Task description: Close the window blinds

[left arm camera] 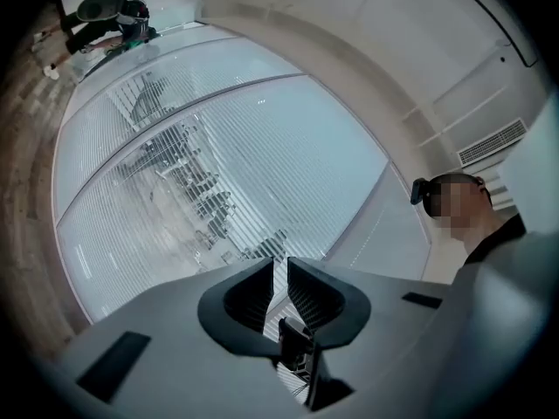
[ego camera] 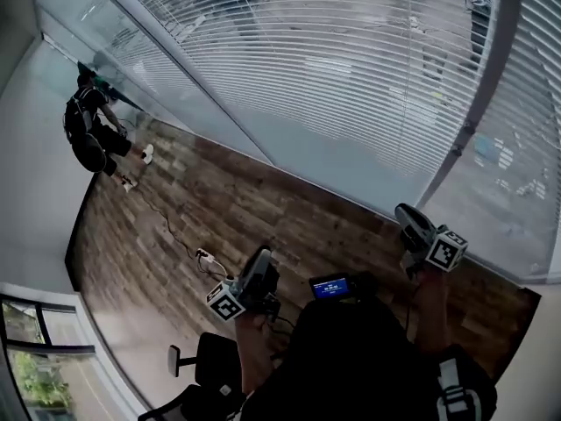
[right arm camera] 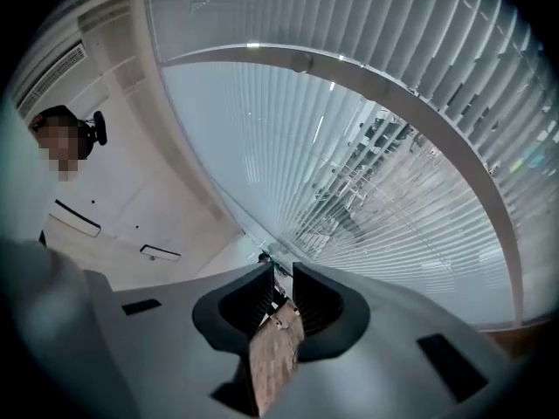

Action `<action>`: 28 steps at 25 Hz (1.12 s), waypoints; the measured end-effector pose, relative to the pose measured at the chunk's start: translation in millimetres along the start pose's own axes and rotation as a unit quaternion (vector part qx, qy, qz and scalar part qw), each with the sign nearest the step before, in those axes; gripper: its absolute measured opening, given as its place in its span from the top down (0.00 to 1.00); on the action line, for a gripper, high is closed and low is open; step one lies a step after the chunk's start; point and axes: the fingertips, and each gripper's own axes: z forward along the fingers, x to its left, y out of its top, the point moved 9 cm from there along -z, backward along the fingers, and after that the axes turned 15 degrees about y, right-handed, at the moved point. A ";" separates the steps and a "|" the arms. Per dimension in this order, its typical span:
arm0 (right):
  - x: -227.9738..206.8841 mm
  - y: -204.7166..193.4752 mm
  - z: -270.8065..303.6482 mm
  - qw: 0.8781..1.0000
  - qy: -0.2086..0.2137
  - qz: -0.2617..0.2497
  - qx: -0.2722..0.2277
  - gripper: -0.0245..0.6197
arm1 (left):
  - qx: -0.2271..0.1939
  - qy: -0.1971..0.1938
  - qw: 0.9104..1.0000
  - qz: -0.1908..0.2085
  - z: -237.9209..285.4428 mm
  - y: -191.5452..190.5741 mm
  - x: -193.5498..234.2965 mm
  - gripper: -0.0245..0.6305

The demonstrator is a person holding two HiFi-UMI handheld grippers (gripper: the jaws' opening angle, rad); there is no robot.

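Left hand-held gripper (left arm camera: 278, 267) and right hand-held gripper (right arm camera: 281, 271), barely parted, empty, face blinds (ego camera: 351, 60) well apart

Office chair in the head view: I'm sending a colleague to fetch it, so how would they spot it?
Start at the wooden floor below the window blinds. Follow it back from the glass to the camera wearer's left side, where a black office chair stands. It is the only seat in view, with an armrest sticking out.
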 end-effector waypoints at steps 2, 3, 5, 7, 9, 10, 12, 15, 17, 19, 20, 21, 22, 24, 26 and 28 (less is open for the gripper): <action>-10.3 -1.0 -6.7 1.000 -0.012 0.019 -0.009 0.85 | 0.012 0.007 1.000 0.000 16.7 2.2 0.4 0.88; -15.1 -1.0 -11.1 0.999 -0.020 0.028 -0.013 0.85 | 0.015 0.009 1.000 -0.003 25.1 3.2 2.6 0.88; -24.4 1.3 -16.2 0.998 -0.040 0.038 -0.020 0.85 | 0.020 0.006 1.000 -0.011 43.2 8.0 10.5 0.88; -31.4 8.3 -12.8 0.997 -0.060 0.034 -0.025 0.85 | 0.029 -0.004 0.999 -0.019 66.2 18.4 23.8 0.88; -33.9 18.3 -3.6 0.996 -0.081 0.018 -0.034 0.85 | 0.041 -0.022 0.998 -0.030 92.2 32.1 42.9 0.88; -32.7 22.5 2.0 0.995 -0.091 0.007 -0.040 0.85 | 0.047 -0.033 0.998 -0.036 102.7 39.8 53.0 0.88; -25.4 27.6 11.2 0.992 -0.112 -0.016 -0.053 0.85 | 0.055 -0.059 0.996 -0.048 116.5 53.6 69.9 0.88; -11.3 32.3 8.7 0.984 -0.148 -0.046 -0.087 0.85 | 0.071 -0.097 0.991 -0.062 136.5 59.9 89.0 0.88; -4.5 32.9 6.4 0.976 -0.169 -0.058 -0.126 0.85 | 0.077 -0.114 0.988 -0.066 149.7 71.1 102.5 0.88; 3.6 32.2 11.4 0.968 -0.179 -0.067 -0.161 0.85 | 0.076 -0.130 0.987 -0.062 158.2 91.3 115.5 0.88; 7.9 33.7 14.3 0.965 -0.184 -0.074 -0.172 0.85 | 0.077 -0.136 0.986 -0.062 163.4 100.5 121.2 0.88; 12.6 37.4 17.6 0.961 -0.191 -0.085 -0.180 0.85 | 0.079 -0.143 0.984 -0.064 170.1 108.5 125.5 0.88; 18.1 42.5 21.5 0.957 -0.199 -0.099 -0.186 0.85 | 0.082 -0.150 0.983 -0.065 177.1 115.7 129.5 0.88; 27.8 48.1 28.3 0.948 -0.220 -0.117 -0.200 0.85 | 0.088 -0.162 0.981 -0.064 187.4 129.3 139.9 0.88; 36.9 48.2 34.2 0.938 -0.240 -0.129 -0.214 0.85 | 0.097 -0.174 0.978 -0.068 194.5 138.5 150.8 0.88; 48.1 44.8 42.0 0.930 -0.256 -0.138 -0.223 0.85 | 0.110 -0.183 0.974 -0.075 200.0 143.6 163.2 0.88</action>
